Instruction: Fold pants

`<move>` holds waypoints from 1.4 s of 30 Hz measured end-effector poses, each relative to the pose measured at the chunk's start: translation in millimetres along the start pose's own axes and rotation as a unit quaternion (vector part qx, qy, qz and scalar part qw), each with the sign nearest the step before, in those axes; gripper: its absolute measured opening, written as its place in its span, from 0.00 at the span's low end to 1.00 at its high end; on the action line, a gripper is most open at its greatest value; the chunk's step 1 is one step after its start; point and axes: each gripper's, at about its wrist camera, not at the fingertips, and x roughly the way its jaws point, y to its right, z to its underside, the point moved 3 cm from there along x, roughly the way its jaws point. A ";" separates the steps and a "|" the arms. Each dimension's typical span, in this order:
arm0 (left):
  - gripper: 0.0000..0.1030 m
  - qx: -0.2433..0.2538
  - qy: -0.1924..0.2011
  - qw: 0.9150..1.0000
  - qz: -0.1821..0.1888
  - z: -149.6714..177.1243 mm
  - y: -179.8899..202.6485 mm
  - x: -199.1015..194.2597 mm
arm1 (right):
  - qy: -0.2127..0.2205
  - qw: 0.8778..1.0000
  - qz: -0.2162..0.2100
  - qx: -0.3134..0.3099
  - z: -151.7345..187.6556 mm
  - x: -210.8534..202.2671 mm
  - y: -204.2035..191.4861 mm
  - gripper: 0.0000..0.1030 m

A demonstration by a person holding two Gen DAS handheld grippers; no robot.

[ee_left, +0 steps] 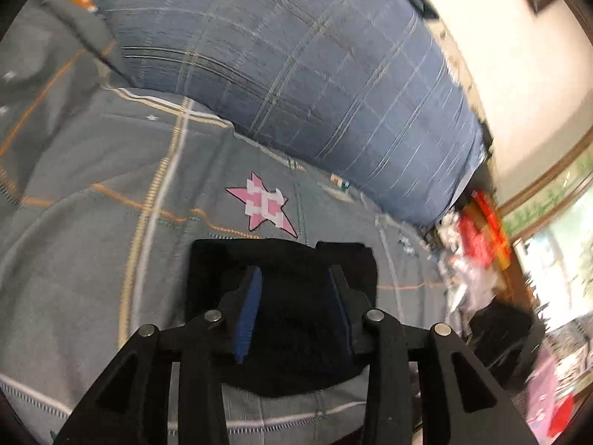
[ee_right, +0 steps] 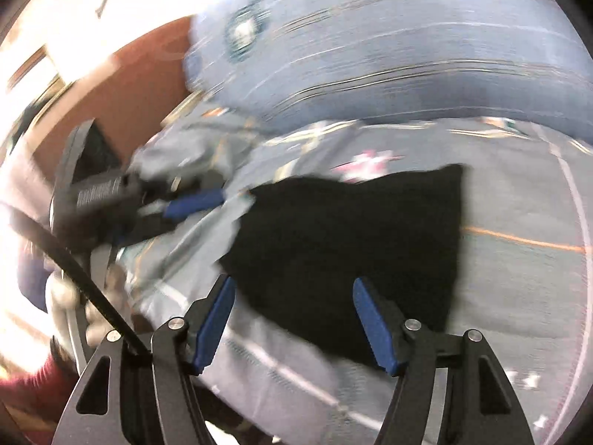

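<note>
The black pants (ee_left: 285,307) lie folded into a compact rectangle on the grey bedspread (ee_left: 92,193). My left gripper (ee_left: 294,278) is open, its blue-padded fingers (ee_left: 249,307) spread over the folded pants. In the right wrist view the pants (ee_right: 344,241) lie ahead as a dark folded shape. My right gripper (ee_right: 292,296) is open and empty just in front of their near edge. The left gripper (ee_right: 192,200) shows there at the pants' left side, blurred.
A big blue plaid pillow (ee_left: 315,74) lies along the far side of the bed. A pink star (ee_left: 265,204) is printed on the spread just beyond the pants. Red and white clutter (ee_left: 478,233) sits by the bed's right edge, near a window.
</note>
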 end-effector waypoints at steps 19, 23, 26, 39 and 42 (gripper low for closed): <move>0.35 -0.072 -0.015 0.997 -0.010 13.5 -49.4 42.9 | -0.005 0.980 -0.061 0.189 -76.2 88.0 96.5 0.66; 0.35 -0.085 -0.022 0.996 -0.016 11.4 -49.6 33.5 | -0.012 0.985 -0.043 0.169 -80.4 85.2 89.4 0.66; 0.36 -0.086 -0.014 0.996 -0.017 12.8 -44.4 16.6 | 0.023 0.988 -0.032 0.148 -83.9 58.5 78.1 0.68; 0.45 0.041 0.029 0.990 -0.131 57.6 6.0 -16.1 | 0.106 0.986 0.117 0.061 14.0 -44.3 46.4 0.69; 0.50 0.076 0.038 0.981 -0.172 69.9 16.7 -19.4 | 0.160 0.964 0.211 0.012 27.3 -66.0 31.3 0.93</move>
